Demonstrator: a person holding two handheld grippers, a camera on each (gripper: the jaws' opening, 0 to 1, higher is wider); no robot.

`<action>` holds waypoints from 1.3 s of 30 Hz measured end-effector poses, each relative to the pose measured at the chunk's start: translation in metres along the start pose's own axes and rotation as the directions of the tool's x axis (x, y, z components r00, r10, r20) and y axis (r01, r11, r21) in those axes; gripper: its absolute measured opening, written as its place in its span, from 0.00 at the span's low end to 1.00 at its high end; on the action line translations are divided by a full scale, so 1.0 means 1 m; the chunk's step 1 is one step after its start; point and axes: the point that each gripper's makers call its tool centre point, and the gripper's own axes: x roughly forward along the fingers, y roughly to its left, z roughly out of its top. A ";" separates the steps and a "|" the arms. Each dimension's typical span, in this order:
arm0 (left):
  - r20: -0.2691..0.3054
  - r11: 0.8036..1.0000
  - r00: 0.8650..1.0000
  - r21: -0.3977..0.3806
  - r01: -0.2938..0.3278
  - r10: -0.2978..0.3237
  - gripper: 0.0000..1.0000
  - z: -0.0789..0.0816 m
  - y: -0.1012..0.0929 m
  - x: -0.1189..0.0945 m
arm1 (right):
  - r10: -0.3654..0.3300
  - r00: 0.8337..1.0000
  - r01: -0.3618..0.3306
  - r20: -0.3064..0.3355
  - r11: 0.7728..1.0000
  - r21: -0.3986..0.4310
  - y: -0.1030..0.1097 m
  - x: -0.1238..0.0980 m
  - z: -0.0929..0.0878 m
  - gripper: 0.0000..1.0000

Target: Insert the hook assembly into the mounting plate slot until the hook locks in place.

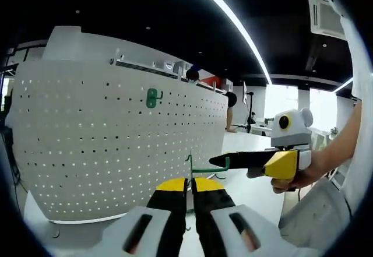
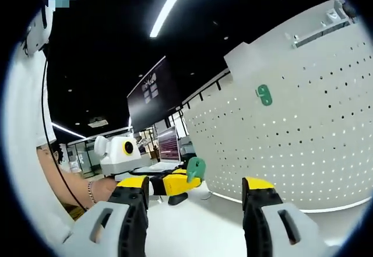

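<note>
Hook assembly (image 1: 205, 168) lies level, pointing at right gripper (image 1: 217, 162); left fingers clamp it, right fingers apart.

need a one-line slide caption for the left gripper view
Left hand-held gripper shut on a green hook before the white pegboard; right hand-held gripper alongside.

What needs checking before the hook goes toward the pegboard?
1. Thin green wire hook held in left gripper, jaws shut on it: ok.
2. Right gripper free, jaws open: ok.
3. Small green mounting plate in sight on white perforated board: ok.
4. Hook seated in the plate's slot: not ok, it is apart from the board.
5. Hook lined up with the slot: cannot tell.
</note>
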 end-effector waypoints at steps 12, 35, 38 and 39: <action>0.005 1.000 1.000 0.001 -0.002 0.001 0.03 0.002 0.000 0.001 | 0.027 1.000 -0.027 -0.011 0.999 0.020 0.005 0.015 0.002 0.47; 0.011 1.000 1.000 0.001 0.007 -0.007 0.03 0.004 -0.005 0.003 | 0.034 0.998 -0.031 -0.054 0.999 0.044 0.006 0.027 -0.003 0.21; 0.012 1.000 1.000 0.000 0.002 -0.002 0.03 0.004 -0.004 0.003 | 0.032 0.998 -0.029 -0.052 0.998 0.058 0.006 0.028 -0.003 0.19; 0.011 1.000 1.000 0.000 0.002 -0.002 0.03 0.004 -0.005 0.002 | 0.030 0.998 -0.027 -0.053 0.998 0.059 0.006 0.028 -0.003 0.18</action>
